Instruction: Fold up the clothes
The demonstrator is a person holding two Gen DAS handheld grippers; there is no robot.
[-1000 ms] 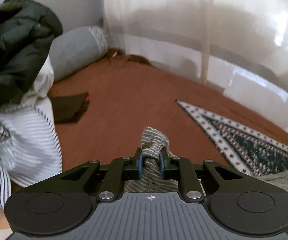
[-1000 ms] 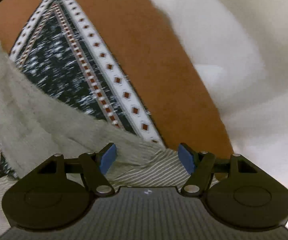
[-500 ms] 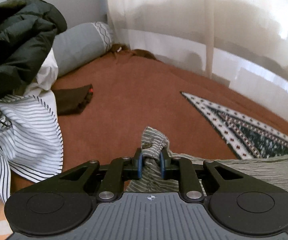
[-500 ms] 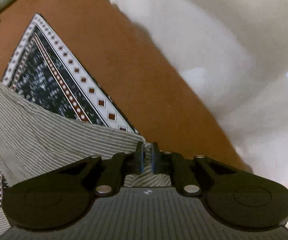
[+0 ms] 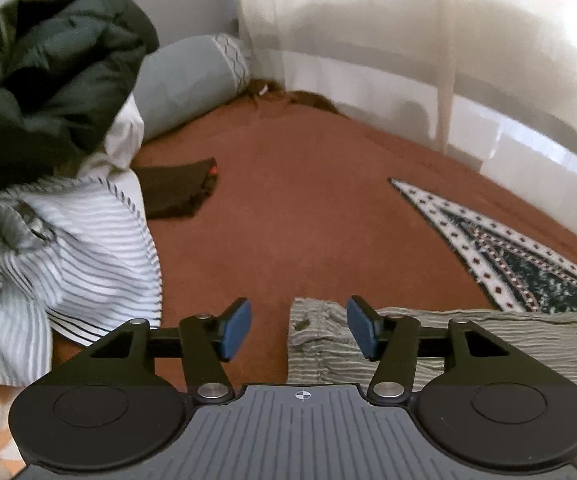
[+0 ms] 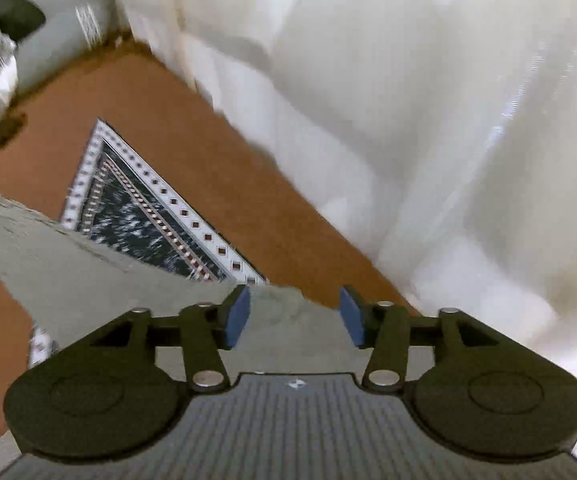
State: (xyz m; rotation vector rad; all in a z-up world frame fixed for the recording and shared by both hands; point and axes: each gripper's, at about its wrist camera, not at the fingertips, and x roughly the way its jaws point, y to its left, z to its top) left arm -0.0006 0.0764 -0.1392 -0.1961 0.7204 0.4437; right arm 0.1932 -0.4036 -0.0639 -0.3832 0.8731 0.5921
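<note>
Left wrist view shows your garment (image 5: 468, 344) lying flat on the brown bedspread (image 5: 308, 208), its corner between the left gripper (image 5: 298, 330) jaws, which are opening and touch nothing. Your right gripper (image 6: 294, 316) opens likewise above the cloth's other end, so it can settle. A patterned cloth (image 5: 520, 256) lies partly beneath; a laundry pile (image 5: 56, 184) crowds the left.

A home bedroom: brown bedspread (image 5: 288, 208), bolster pillow (image 5: 192, 76), sheer curtains (image 5: 408, 32).
</note>
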